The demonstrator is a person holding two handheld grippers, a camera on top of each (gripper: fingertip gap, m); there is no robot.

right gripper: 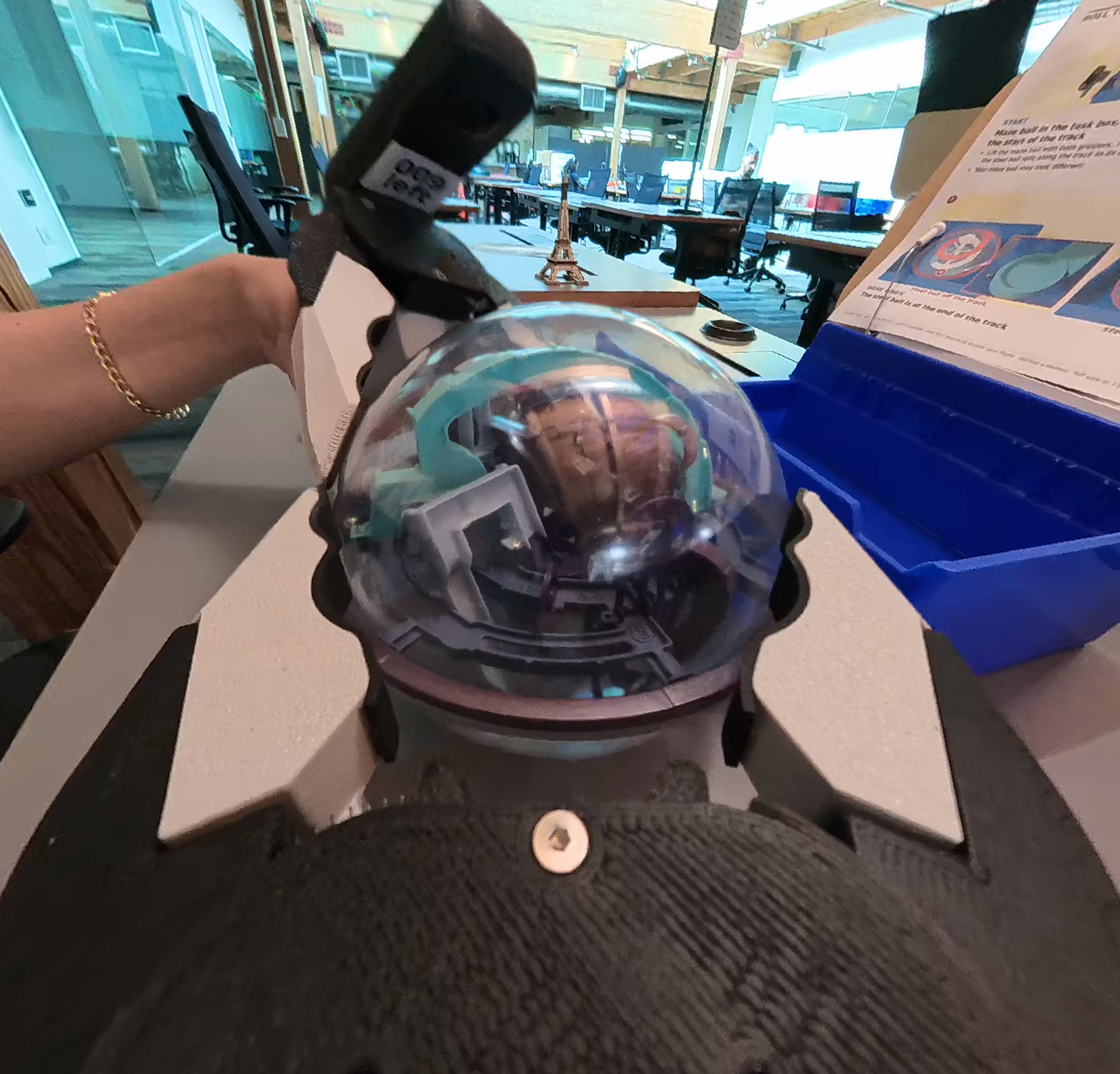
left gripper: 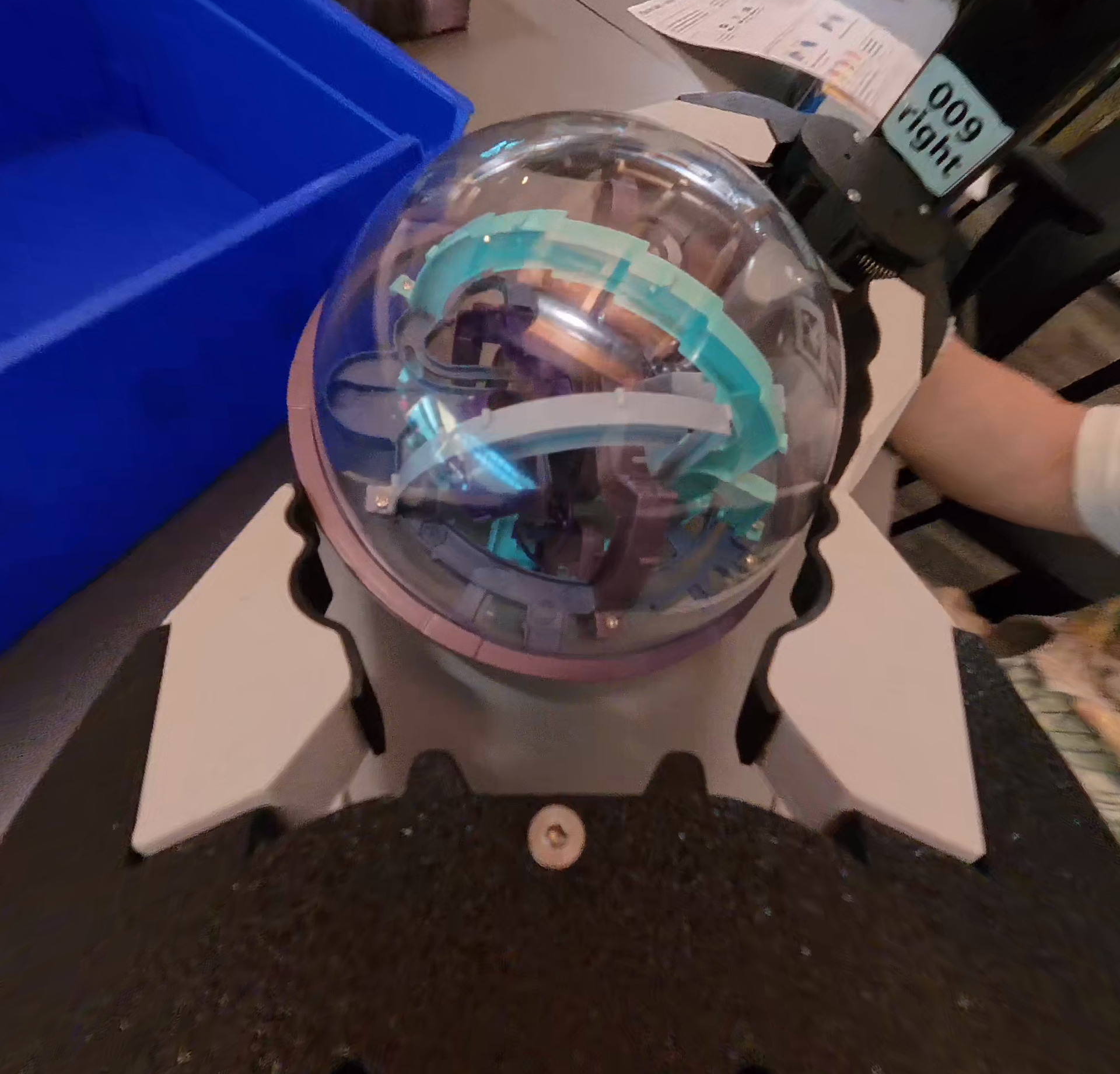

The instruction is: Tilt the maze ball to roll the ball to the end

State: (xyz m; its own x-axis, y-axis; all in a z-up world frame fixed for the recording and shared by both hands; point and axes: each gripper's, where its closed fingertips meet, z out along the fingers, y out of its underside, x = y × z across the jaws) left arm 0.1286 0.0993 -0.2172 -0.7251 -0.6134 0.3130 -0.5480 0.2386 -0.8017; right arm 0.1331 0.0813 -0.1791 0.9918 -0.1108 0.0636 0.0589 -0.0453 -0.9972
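Fingers of both grippers clamped on maze ball point(left gripper: 570, 390) above grey table point(right gripper: 242, 439), open-plan office behind.

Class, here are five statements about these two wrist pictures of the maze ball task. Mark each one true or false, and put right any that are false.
1. Both grippers hold the maze ball at once. True: the left gripper and the right gripper each have fingers on both sides of it.
2. The bin beside the ball is red. False: it is blue.
3. The ball's shell is clear, showing teal and grey tracks. True.
4. A small tower model stands on a table behind the ball. True.
5. The maze ball lies inside the bin. False: it is outside, held beside it.
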